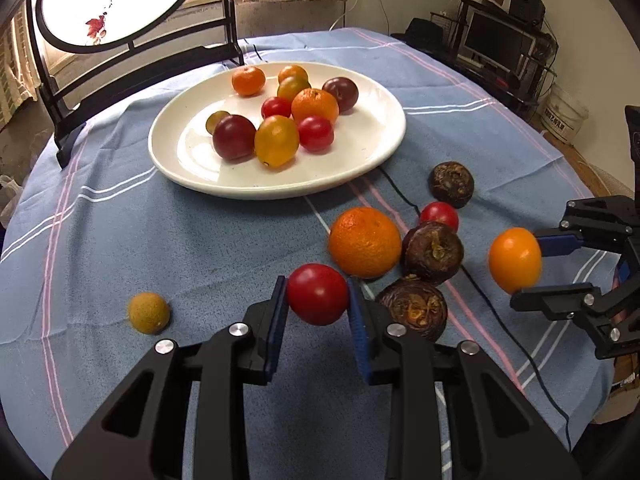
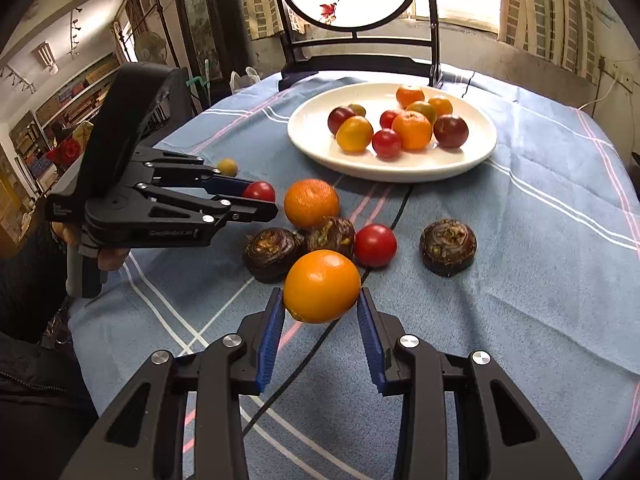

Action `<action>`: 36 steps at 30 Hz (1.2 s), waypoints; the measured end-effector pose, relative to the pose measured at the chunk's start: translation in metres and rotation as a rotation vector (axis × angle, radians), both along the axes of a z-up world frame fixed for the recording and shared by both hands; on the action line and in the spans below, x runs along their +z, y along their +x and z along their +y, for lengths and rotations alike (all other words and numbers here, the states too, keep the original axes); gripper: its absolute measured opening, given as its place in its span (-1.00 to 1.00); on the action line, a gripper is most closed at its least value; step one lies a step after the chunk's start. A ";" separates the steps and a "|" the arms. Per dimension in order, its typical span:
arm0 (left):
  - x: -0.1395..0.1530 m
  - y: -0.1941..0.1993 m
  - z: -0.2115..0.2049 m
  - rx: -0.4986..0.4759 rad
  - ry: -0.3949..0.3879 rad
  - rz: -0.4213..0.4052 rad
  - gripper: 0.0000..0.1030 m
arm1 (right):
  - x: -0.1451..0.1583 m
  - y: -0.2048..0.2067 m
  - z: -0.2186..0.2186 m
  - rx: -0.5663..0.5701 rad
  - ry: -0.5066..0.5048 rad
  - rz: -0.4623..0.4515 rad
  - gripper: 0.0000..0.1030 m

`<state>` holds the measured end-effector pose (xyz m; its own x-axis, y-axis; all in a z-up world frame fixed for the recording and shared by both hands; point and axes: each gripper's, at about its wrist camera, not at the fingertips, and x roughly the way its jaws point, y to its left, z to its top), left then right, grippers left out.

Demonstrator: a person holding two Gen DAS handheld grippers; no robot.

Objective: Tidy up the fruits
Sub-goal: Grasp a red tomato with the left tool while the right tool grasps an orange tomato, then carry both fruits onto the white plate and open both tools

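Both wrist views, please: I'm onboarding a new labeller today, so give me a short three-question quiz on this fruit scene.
1. True or false: the left gripper is shut on a red tomato.
2. Multiple choice: the right gripper holds
A) a dark water chestnut
B) a smooth orange fruit
C) nothing
3. Fill in: the dark water chestnuts lying on the blue tablecloth number ____.

Key
1. True; the tomato sits clamped between the blue pads.
2. B
3. Three; none of them is on the white plate.
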<state>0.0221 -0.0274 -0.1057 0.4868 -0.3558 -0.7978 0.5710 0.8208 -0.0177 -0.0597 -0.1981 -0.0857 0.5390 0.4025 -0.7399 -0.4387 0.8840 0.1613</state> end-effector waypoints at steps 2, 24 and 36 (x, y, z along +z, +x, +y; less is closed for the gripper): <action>0.010 -0.008 0.003 0.024 -0.006 -0.043 -0.44 | 0.005 -0.001 0.003 0.005 0.006 -0.014 -0.28; 0.056 -0.034 0.029 0.127 -0.088 -0.190 -0.44 | 0.034 -0.008 0.030 0.045 0.010 -0.056 -0.28; 0.087 0.031 0.019 0.167 -0.064 -0.228 -0.44 | 0.063 0.051 0.004 -0.014 -0.014 -0.151 -0.27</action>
